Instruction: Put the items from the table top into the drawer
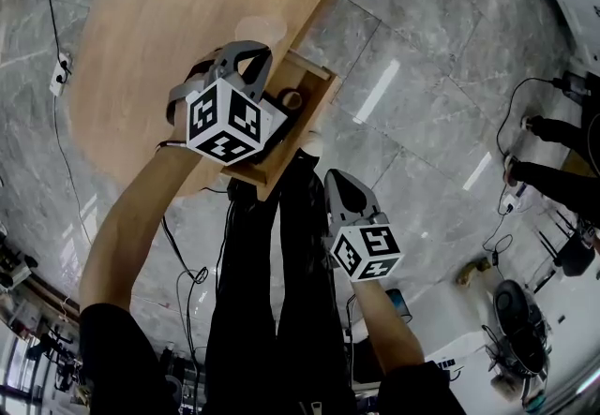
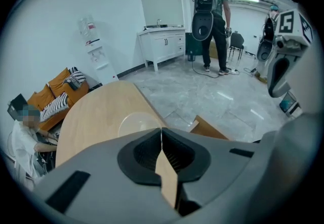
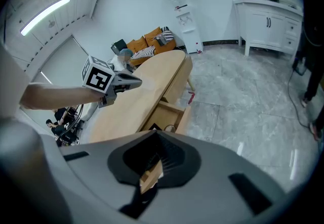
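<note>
By the open drawer (image 1: 317, 78), left tool (image 1: 246, 51) and right tool (image 1: 339, 179) are closed.

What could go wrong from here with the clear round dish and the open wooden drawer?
The clear round dish sits near the pale wooden table's edge and is hard to see; the shut left gripper could nudge it off. The open wooden drawer juts out close to the right gripper, so a bump seems possible.
</note>
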`<state>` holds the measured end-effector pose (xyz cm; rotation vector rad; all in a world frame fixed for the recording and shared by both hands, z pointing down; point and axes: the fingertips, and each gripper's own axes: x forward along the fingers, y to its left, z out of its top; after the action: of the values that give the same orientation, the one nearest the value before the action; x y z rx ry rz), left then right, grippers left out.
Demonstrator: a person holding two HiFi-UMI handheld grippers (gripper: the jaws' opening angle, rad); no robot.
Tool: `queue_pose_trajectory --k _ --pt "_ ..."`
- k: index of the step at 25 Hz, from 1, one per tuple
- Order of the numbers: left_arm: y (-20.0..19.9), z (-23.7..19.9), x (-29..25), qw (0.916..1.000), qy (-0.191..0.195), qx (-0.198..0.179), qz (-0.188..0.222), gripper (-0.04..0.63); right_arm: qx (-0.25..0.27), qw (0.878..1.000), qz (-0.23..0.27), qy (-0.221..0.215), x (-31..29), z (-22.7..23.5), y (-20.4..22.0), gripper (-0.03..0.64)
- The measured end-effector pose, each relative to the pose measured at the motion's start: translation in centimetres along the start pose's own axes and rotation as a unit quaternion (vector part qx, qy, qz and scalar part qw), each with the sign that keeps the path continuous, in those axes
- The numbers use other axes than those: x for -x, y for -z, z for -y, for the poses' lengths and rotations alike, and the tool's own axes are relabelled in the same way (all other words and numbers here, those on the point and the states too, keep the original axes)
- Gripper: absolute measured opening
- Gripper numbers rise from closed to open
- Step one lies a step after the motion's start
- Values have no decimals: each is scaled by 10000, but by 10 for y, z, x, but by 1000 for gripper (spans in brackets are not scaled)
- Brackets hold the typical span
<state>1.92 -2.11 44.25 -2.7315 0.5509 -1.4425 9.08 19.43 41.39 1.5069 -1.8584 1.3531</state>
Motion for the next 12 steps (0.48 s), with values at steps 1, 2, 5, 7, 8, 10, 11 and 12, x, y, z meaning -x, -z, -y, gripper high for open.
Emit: queue_pose_trajectory --k 1,2,5,7,8,10,11,12 --pt "0 9 1 10000 55 4 10 17 -2 10000 4 -2 1 0 1 9" --pt "0 17 1 9999 105 3 9 17 -6 10000 11 -6 2 0 2 9" --pt "4 42 1 9997 218 53 -29 17 -12 10000 40 -19 7 1 4 9" --pt "7 58 1 9994 293 148 -55 17 -18 10000 53 -20 10 4 6 9" --pt "8 67 0 9992 336 189 -61 17 -26 10000 55 -18 11 6 8 9" --pt "9 83 0 9988 427 252 -60 17 -44 10000 48 -19 13 8 12 9" --pt "9 91 -1 9985 469 286 -59 17 -50 10000 38 -22 13 8 14 9" --pt "9 98 -2 9982 506 329 -58 17 -55 10000 24 -27 14 9 16 9"
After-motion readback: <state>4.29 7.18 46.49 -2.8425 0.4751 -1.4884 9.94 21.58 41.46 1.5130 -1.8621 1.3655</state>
